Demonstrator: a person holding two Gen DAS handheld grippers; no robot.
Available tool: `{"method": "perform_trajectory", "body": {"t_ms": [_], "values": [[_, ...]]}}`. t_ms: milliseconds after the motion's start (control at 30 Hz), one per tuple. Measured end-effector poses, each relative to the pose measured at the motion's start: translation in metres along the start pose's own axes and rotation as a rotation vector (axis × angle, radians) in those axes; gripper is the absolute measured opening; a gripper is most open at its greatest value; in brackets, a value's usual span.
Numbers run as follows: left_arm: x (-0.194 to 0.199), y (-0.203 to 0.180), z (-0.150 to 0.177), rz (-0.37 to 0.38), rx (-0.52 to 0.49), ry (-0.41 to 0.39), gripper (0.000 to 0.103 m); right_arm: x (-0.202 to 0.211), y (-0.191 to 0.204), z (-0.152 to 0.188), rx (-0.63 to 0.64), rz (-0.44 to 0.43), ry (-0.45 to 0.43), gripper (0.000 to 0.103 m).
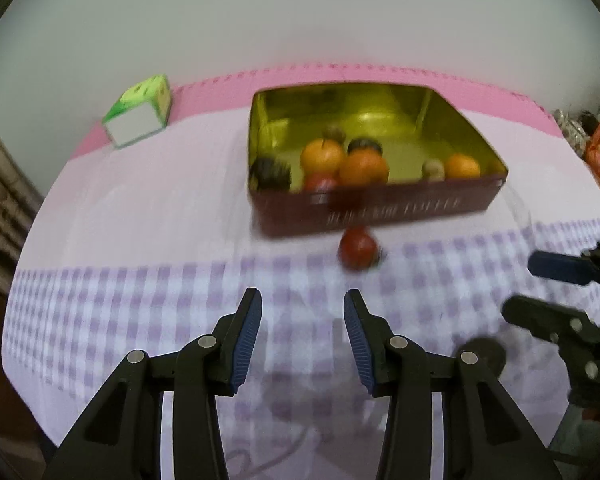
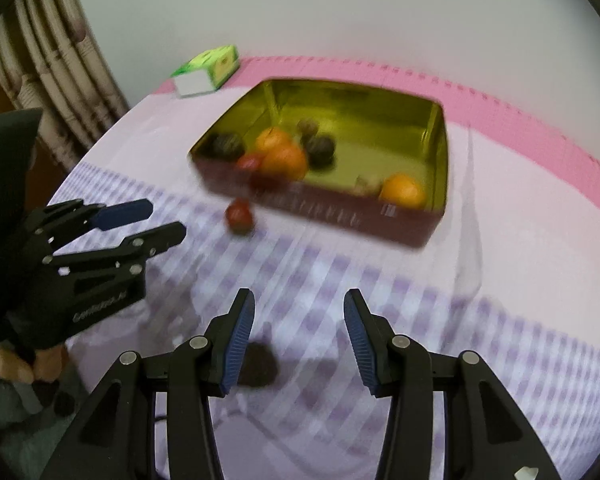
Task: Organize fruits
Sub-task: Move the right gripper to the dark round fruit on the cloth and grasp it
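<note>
Nearest, the left tool (image 1: 302,340) hangs over the checked cloth (image 1: 140,300) on the tabletop, its blue pads spread with nothing between them. The right tool (image 2: 300,340) is easing wider, also empty; a dark fruit (image 2: 258,364), too blurred to name, lies just beside its left pad. Further on, a red fruit (image 1: 358,248) sits alone on the cloth, just in front of the red tin (image 1: 380,208), which already holds oranges (image 1: 363,167) and darker fruit. A green carton (image 1: 140,114) stands well beyond, to the left. Gathering looks nearly finished: next, either tool should settle around a stray fruit, close gently, then lift it over the tin's near wall.
</note>
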State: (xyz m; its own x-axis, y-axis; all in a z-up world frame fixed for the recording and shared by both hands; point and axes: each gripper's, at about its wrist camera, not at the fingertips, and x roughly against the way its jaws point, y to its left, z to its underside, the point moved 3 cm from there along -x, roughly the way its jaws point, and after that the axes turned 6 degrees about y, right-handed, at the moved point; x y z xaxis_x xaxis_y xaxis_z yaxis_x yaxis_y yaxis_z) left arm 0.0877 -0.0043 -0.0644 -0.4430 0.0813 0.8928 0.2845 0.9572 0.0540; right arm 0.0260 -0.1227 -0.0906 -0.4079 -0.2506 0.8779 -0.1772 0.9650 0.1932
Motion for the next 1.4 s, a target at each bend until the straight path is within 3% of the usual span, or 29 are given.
{"method": "perform_trajectory", "body": {"t_ms": [233, 767, 1000, 1400], "values": [[0.011, 0.001, 0.016, 0.000, 0.021, -0.010, 0.044, -0.008, 0.017, 0.026, 0.021, -0.001, 0.037, 0.046], [-0.001, 0.000, 0.021, 0.018, 0.039, 0.028, 0.049, -0.036, 0.022, 0.027, 0.038, 0.002, 0.107, 0.047], [-0.006, 0.001, 0.020, 0.024, 0.041, 0.031, 0.049, -0.042, 0.028, 0.025, 0.067, 0.021, 0.091, 0.036], [-0.019, -0.006, 0.007, 0.048, 0.049, 0.037, 0.049, -0.045, -0.007, 0.006, -0.014, 0.054, 0.037, 0.035]]}}
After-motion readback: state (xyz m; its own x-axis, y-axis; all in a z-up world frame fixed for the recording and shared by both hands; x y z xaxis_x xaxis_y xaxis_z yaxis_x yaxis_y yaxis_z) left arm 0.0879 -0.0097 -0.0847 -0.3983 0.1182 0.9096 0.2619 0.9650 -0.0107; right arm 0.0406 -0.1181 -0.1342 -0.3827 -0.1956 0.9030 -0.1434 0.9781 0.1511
